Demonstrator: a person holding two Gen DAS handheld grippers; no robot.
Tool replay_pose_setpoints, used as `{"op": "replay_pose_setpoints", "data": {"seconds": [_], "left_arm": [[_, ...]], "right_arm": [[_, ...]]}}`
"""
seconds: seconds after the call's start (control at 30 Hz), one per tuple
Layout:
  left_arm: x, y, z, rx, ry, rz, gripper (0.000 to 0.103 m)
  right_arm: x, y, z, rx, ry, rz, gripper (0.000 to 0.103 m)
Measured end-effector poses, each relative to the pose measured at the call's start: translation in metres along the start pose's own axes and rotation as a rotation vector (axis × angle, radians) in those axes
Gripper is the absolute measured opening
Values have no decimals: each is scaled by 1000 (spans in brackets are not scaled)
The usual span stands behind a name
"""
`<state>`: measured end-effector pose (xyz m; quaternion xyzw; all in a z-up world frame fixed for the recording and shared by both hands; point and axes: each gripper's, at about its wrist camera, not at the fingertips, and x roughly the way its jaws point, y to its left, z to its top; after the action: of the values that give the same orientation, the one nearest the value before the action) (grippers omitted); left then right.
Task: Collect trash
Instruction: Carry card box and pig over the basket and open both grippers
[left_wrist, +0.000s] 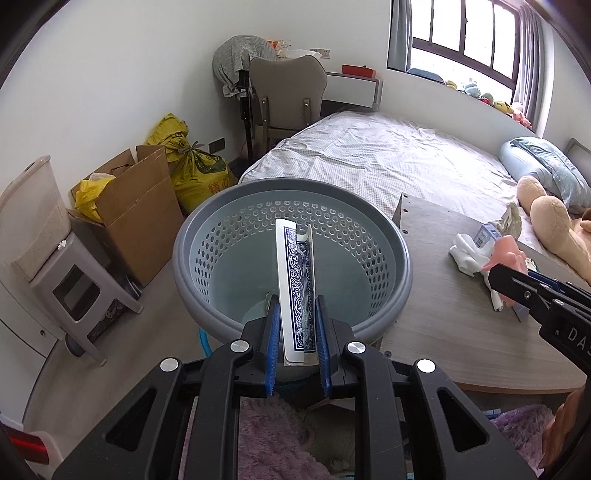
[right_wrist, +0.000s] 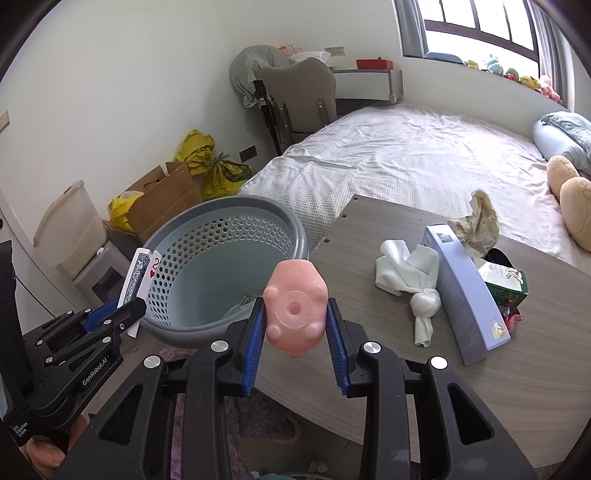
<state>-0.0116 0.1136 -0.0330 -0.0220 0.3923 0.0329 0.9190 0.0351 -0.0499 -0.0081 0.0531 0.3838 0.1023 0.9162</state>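
Bedroom clutter surrounds your grey wooden table, which sits beside the bed. Your left gripper is clamped on 2 playing cards held edge-up over the grey perforated basket. Your right gripper is clenched around a pink rubber toy near the basket's rim, above the table edge. On the table lie a white cloth, a pale blue box and crumpled paper.

Bright daylight from window, blown out; sharp pics, fisheye bend + dark corners.
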Motion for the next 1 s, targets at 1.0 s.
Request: {"op": "replay_pose_setpoints", "data": {"seconds": [1.0], "left_arm": [[70, 36, 49, -15, 60, -13, 18]], "right_arm": [[87, 36, 41, -52, 85, 77, 33]]}}
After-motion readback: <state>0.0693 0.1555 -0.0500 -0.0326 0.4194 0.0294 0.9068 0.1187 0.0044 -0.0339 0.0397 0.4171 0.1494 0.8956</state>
